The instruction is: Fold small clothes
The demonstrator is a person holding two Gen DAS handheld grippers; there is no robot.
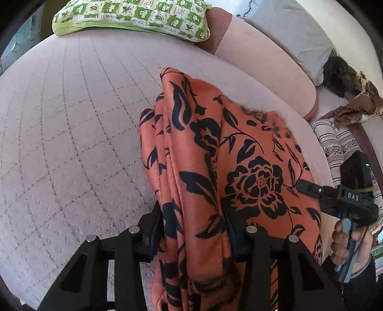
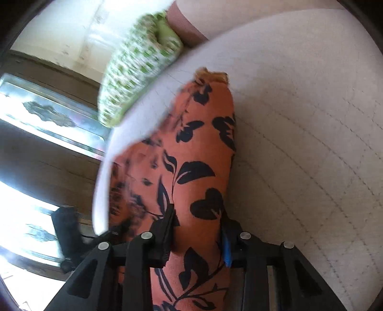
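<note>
Left gripper (image 1: 195, 229) pinches bunched orange floral garment (image 1: 215, 148); right gripper (image 2: 197, 235) pinches another part of it. Garment hangs over pink quilted bed (image 1: 71, 131) (green pillow (image 1: 134, 16) far left). Keep both pinches firm, lower evenly, spread flat before folding. Long axis runs near to far.

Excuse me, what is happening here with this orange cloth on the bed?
A person is folding a small orange garment with a black flower print over a bed with a pale quilted cover. Each hand holds a two-finger gripper. The left gripper is shut on a bunched part of the garment, and the right gripper is shut on another part. The cloth hangs between them, not yet laid flat. A green patterned pillow lies at the far end of the bed.
</note>
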